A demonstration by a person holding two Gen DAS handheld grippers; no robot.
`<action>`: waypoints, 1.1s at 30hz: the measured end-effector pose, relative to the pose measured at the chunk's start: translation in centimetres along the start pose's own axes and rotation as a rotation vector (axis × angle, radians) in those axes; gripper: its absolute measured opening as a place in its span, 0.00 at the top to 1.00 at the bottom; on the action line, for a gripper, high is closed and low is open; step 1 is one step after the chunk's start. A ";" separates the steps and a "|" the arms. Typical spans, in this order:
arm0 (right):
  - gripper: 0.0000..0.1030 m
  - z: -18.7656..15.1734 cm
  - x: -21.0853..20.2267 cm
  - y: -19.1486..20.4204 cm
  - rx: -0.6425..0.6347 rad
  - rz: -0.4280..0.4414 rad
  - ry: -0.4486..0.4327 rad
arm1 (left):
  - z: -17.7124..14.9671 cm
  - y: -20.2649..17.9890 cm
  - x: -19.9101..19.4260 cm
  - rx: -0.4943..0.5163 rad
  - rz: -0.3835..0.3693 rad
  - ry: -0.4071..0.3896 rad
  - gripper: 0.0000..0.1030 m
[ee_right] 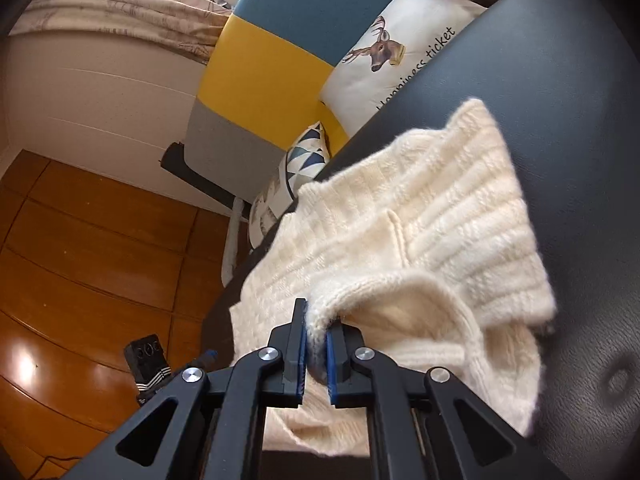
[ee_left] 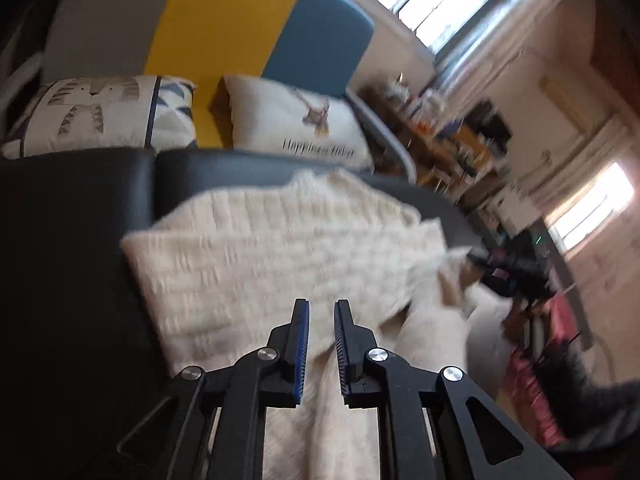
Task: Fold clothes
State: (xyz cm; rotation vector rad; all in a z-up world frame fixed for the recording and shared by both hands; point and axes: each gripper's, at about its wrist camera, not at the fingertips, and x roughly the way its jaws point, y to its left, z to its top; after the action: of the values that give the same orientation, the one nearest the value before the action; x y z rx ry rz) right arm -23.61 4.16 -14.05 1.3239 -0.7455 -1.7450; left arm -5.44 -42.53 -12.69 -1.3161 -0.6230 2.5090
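Sweater, cream knit spread on the dark seat, looks soft, thick and floppy to us, so we take its firmer ribbed edge, as the right claw does now (pinching that hem), while the left claw hovers narrowly parted, holding nothing.

Cream sweater with a ribbed knit, centre of the right wrist view, on a dark, almost black seat. Black right gripper with blue pads at the bottom, black left gripper the same. Upper middle, a chair back in teal, yellow and grey blocks. A white pillow with a brown deer and black lettering, another pillow white with grey stripes and blue triangles. Orange-brown wood floor, lower left.
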 end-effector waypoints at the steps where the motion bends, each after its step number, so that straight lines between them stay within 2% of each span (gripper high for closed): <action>1: 0.93 -0.3 -0.2 -0.2 -0.003 -0.011 0.004 | -0.3 -0.3 0.6 0.009 -0.018 0.034 0.78; 4: 0.91 -1.1 0.2 -0.4 -0.012 -0.031 0.038 | -1.3 -1.1 2.4 0.035 -0.070 0.136 0.73; 6: 0.91 -1.5 0.5 -0.6 -0.013 -0.056 0.053 | -2.0 -1.6 3.6 0.052 -0.105 0.203 0.62; 8: 0.91 -1.8 0.7 -0.7 -0.003 -0.062 0.063 | -2.1 -2.6 4.4 0.078 -0.134 0.233 0.51; 10: 0.91 -2.0 0.8 -0.9 0.007 -0.060 0.062 | -2.1 -3.2 5.4 0.105 -0.105 0.248 0.48; 13: 0.91 -2.0 0.8 -0.8 0.008 -0.064 0.064 | -2.2 -3.7 6.4 0.141 -0.072 0.251 0.48; 15: 0.91 -2.0 1.0 -0.8 0.004 -0.074 0.066 | -2.5 -4.1 6.3 0.167 -0.063 0.231 0.53; 16: 0.91 -2.0 1.2 -0.7 0.001 -0.080 0.069 | -2.7 -4.3 6.2 0.180 -0.058 0.220 0.80; 17: 0.91 -2.0 1.4 -0.7 -0.003 -0.086 0.071 | -2.9 -4.5 6.2 0.193 -0.053 0.210 0.93; 20: 0.91 -2.2 1.5 -0.4 -0.021 -0.113 0.073 | -3.8 -6.0 5.7 0.251 0.010 0.170 0.94; 22: 0.91 -2.2 1.1 0.1 -0.043 -0.148 0.050 | -4.5 -6.7 5.0 0.244 0.030 0.123 0.95; 23: 0.91 -2.2 0.4 0.7 -0.060 -0.134 0.028 | -4.7 -6.9 4.1 0.222 0.025 0.081 0.95; 28: 0.94 -1.9 -2.7 4.1 -0.128 -0.057 -0.056 | -4.0 -7.3 -3.8 0.076 -0.039 -0.231 0.95; 30: 0.94 -1.8 -3.5 5.3 -0.140 -0.021 -0.079 | -3.6 -7.3 -7.3 0.049 -0.057 -0.345 0.95; 33: 0.94 -1.0 -4.4 6.6 -0.139 0.041 -0.126 | -2.8 -7.4 -10.8 0.043 -0.052 -0.467 0.95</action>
State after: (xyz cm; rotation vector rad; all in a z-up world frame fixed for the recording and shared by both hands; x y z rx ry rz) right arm -20.50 4.66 -6.69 1.1063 -0.7021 -1.8262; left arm 3.06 -39.58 -2.71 -0.6841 -0.6753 2.7817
